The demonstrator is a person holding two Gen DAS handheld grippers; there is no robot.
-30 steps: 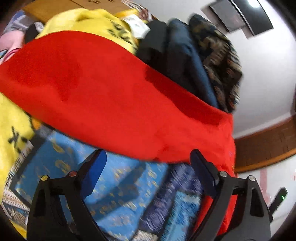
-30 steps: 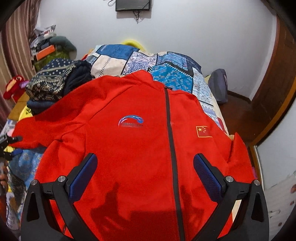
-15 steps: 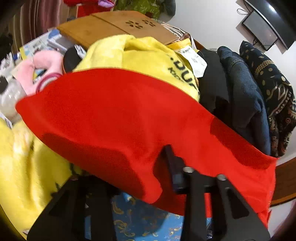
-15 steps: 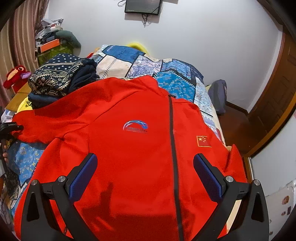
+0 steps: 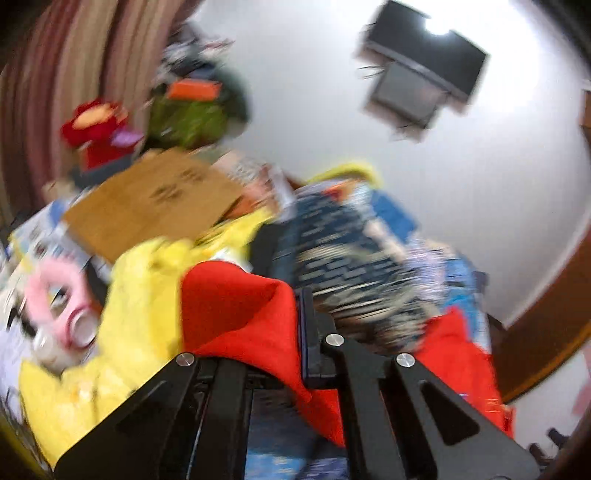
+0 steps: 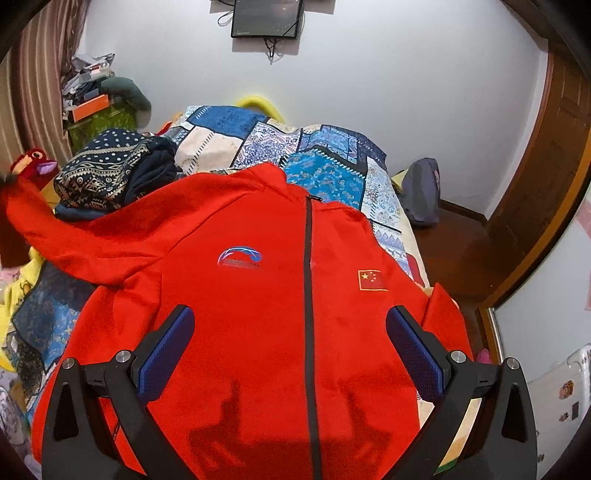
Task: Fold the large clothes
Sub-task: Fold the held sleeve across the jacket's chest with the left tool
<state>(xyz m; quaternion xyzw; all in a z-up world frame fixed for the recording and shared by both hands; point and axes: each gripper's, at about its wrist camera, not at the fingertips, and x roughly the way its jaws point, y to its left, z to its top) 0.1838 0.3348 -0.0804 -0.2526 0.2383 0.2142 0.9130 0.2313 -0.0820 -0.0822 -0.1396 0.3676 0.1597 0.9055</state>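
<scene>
Across the bed (image 6: 384,192), on its patchwork quilt, lies the red jacket (image 6: 258,314), front side up, its dark zip running down the middle. Chest logo sits on the viewer's left of the zip, a small flag patch on the right. Its collar points toward the far wall; its hem lies nearest the right wrist camera.

Right gripper (image 6: 288,354): its fingers (image 6: 166,354) are spread wide above the lower front of the jacket, one on either side of the zip. Nothing lies between them, and the pads do not appear to touch the cloth.

Left gripper (image 5: 300,332): its fingers are pressed together, pinching a fold of the jacket's sleeve (image 5: 240,314). The red cloth drapes over and beside the clamped fingers in the blurred left wrist view. From the right wrist view, that sleeve (image 6: 74,236) runs out from the jacket's shoulder toward the left edge of the picture and rises off the quilt there; the gripper holding it cannot be made out at that edge.

Beside the lifted sleeve, further up the bed from the jacket's shoulder, sits a pile of dark patterned clothes (image 6: 110,173). A yellow garment (image 5: 140,295) lies below and beside the sleeve end. On the wall beyond the jacket's collar hangs a dark screen (image 6: 264,18). A wooden door (image 6: 546,166) stands to the jacket's far right.
</scene>
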